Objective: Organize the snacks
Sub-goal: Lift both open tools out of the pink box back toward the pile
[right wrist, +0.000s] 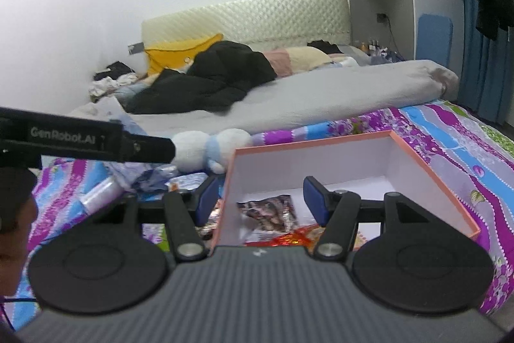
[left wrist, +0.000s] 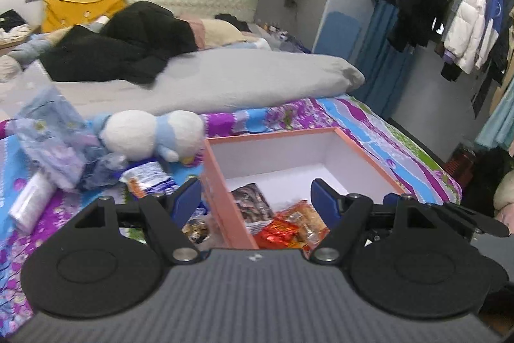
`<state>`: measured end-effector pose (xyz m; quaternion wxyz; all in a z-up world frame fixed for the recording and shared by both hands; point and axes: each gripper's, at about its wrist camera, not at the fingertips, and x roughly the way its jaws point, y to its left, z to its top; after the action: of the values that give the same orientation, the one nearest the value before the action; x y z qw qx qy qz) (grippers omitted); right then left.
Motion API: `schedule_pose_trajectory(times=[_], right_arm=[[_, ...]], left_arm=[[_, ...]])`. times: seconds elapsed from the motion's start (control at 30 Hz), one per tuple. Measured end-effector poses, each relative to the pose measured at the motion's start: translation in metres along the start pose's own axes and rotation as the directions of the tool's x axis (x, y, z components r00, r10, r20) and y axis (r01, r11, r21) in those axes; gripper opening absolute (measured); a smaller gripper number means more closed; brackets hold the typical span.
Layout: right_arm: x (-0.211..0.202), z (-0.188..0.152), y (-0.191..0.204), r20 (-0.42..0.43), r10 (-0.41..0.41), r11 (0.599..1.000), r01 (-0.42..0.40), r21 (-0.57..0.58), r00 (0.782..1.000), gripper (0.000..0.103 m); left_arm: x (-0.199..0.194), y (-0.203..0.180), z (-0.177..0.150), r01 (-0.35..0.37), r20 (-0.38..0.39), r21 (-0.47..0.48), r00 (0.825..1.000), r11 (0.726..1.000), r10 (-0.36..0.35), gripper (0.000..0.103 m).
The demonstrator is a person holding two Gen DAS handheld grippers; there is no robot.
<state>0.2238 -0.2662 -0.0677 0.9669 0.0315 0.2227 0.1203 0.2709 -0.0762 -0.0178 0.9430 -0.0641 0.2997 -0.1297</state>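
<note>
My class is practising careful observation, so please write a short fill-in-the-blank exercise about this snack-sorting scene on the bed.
1. The pink box has a lining coloured ____.
2. The dark snack packet lies ____ the box.
3. The left tool and right tool are both ____ and hold nothing.
4. The blue and white plush toy lies ____ the box, on the floral sheet.

Missing words: white; inside; open; outside

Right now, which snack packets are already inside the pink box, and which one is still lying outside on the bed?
Inside the pink box: the dark brown packet and the red-orange packet. Outside, left of the box on the bedsheet, lies the blue-and-white packet, near the plush toy.
</note>
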Motion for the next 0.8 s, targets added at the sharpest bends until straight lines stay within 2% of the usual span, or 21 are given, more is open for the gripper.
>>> schedule_pose_trajectory(times=[0.13,0.43,0.6,0.8], right_arm=[[-0.006,-0.008,0.015,0.001,-0.005,0.999,0.005,-0.045,1.000,0.060],[-0.014,-0.030,0.039,-0.004,0.026,0.999,-0.026,-0.047,1.000,0.061],[-0.018,-0.046,0.055,-0.023,0.049,0.997,-0.051,-0.054,0.999,0.060],[-0.019,-0.062,0.080,-0.065,0.046,0.991,-0.054,-0.120,0.997,0.061]], left_arm=[[-0.021,0.018,-0.010,-0.035,0.004,-0.001,0.999,0.999,0.035,0.079],[-0.048,0.050,-0.045,-0.091,-0.019,-0.035,0.996,0.995,0.090,0.079],[-0.058,0.062,-0.071,-0.091,-0.043,-0.061,0.995,0.994,0.089,0.079],[-0.066,0.082,-0.097,-0.085,-0.059,-0.107,0.995,0.991,0.079,0.079]])
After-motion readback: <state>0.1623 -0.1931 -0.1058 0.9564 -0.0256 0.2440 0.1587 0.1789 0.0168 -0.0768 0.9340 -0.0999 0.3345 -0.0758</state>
